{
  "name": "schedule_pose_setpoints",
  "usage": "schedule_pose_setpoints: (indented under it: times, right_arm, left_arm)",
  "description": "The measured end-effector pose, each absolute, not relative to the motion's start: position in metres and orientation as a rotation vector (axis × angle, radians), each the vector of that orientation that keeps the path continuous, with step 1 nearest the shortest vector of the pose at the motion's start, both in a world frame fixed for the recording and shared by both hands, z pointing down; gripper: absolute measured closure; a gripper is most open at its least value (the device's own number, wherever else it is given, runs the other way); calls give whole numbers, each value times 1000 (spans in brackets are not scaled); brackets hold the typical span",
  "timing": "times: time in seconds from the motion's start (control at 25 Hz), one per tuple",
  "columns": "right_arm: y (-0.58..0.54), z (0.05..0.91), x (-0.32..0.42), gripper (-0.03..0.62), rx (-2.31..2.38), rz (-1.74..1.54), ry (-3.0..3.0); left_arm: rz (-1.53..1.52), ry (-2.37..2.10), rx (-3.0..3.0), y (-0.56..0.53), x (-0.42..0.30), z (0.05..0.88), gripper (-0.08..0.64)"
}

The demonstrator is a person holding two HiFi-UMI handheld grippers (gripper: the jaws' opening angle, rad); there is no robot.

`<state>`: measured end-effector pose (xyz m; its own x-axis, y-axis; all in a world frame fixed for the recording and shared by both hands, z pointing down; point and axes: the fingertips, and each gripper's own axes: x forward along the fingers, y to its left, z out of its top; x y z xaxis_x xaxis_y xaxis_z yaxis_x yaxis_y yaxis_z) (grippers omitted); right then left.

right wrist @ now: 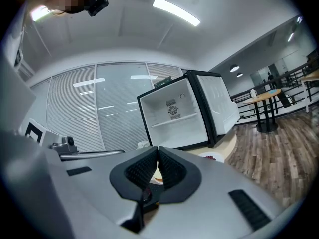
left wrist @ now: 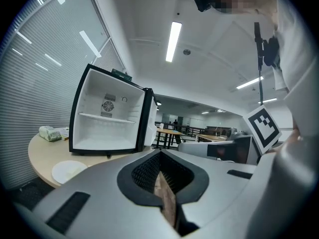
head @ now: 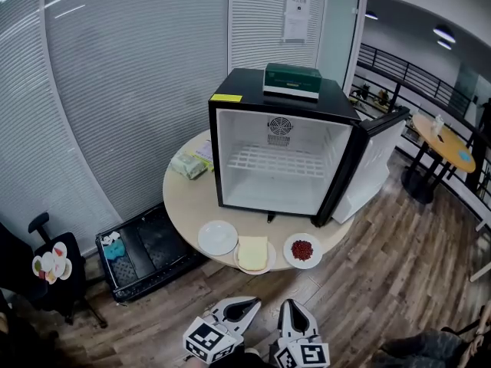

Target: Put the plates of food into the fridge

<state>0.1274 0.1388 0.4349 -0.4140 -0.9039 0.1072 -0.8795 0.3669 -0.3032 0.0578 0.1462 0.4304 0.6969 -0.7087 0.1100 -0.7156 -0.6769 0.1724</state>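
Observation:
A black mini fridge [head: 280,140] stands open and empty on a round table [head: 184,198], its door [head: 376,163] swung out to the right. Along the table's near edge lie three plates: an empty white plate [head: 218,237], a plate with bread [head: 254,254] and a plate with red food [head: 302,250]. My left gripper [head: 244,307] and right gripper [head: 292,308] hover low in the head view, short of the table, both shut and empty. The left gripper view shows the fridge [left wrist: 109,116] and the white plate [left wrist: 69,171]. The right gripper view shows the fridge [right wrist: 182,116] and the red-food plate [right wrist: 214,157].
A green box [head: 292,80] sits on top of the fridge. Packets [head: 189,165] lie on the table left of it. A black case [head: 146,251] rests on the wooden floor at the left, beside a chair [head: 46,271]. Another round table [head: 445,140] stands at the right.

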Motion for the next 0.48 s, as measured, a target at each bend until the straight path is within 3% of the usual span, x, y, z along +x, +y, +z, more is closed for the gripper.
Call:
schedule_pose_setpoints:
  times: [0.48]
  right_arm:
    - [46,430,131,584,-1733,-470,2488]
  left_arm:
    - [32,-1076,2740,52,60,421,555]
